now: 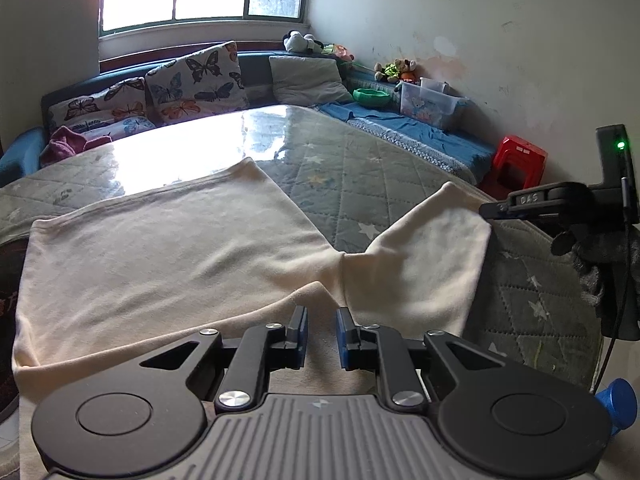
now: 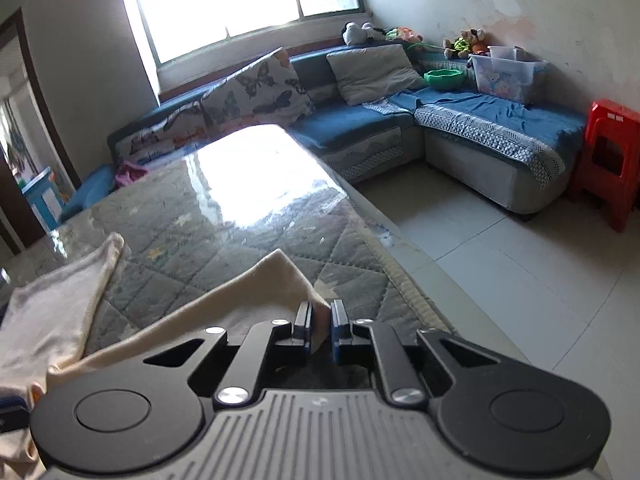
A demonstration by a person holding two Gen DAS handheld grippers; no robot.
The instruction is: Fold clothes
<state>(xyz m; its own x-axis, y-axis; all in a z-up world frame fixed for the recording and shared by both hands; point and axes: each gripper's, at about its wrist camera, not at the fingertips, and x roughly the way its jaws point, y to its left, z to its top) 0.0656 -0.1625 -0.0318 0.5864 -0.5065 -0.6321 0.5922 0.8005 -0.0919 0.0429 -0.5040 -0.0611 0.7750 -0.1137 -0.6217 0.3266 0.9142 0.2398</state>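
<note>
— Quilted table (image 1: 360,168) fills the room; what's on it?
— Cream shirt (image 1: 160,248) across its near edge.
— Containers?
— Clear bin (image 2: 506,74) on the sofa (image 2: 480,128) holds toys, unclear which.
— Tools?
— Right gripper (image 2: 320,320) pinches the sleeve (image 2: 260,292); left gripper (image 1: 322,322) spread over the collar.
</note>
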